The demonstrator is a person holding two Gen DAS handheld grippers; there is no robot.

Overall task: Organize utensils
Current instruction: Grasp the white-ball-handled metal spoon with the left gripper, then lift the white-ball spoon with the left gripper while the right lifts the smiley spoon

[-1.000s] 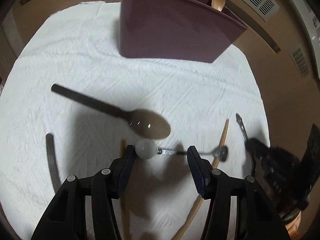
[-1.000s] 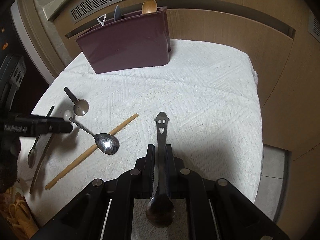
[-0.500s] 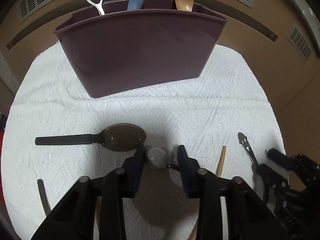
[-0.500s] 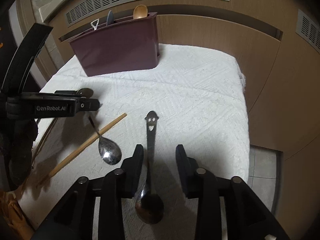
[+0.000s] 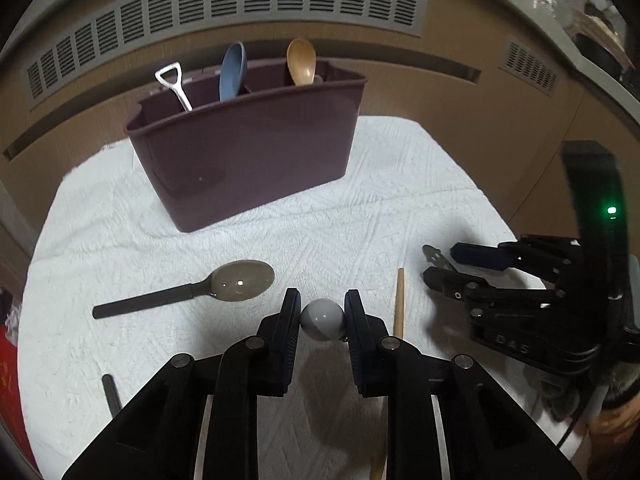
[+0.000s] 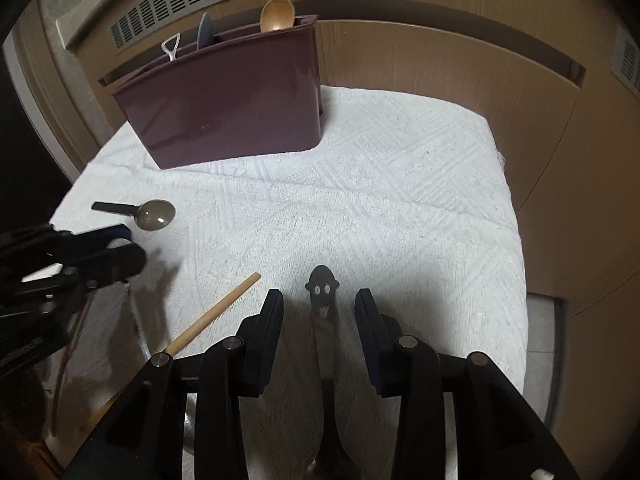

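Note:
My left gripper (image 5: 322, 312) is shut on the white ball end (image 5: 322, 319) of a metal spoon and holds it above the white cloth. My right gripper (image 6: 319, 312) is open, its fingers either side of a smiley-face spoon (image 6: 322, 292) lying on the cloth. The maroon utensil caddy (image 5: 248, 152) stands at the back and holds a shovel-handled utensil (image 5: 173, 85), a blue spoon (image 5: 232, 70) and a wooden spoon (image 5: 301, 62). A dark-handled spoon (image 5: 224, 286) and a wooden chopstick (image 5: 399, 300) lie on the cloth.
The white cloth (image 6: 400, 200) covers the table, with wooden panelling and a vent grille behind. Another dark utensil handle (image 5: 111, 398) lies at the left front. The right gripper shows at the right of the left wrist view (image 5: 520, 292).
My left gripper has closed on the spoon's ball end and lifted it. My right gripper has opened, releasing the smiley-face spoon onto the cloth.

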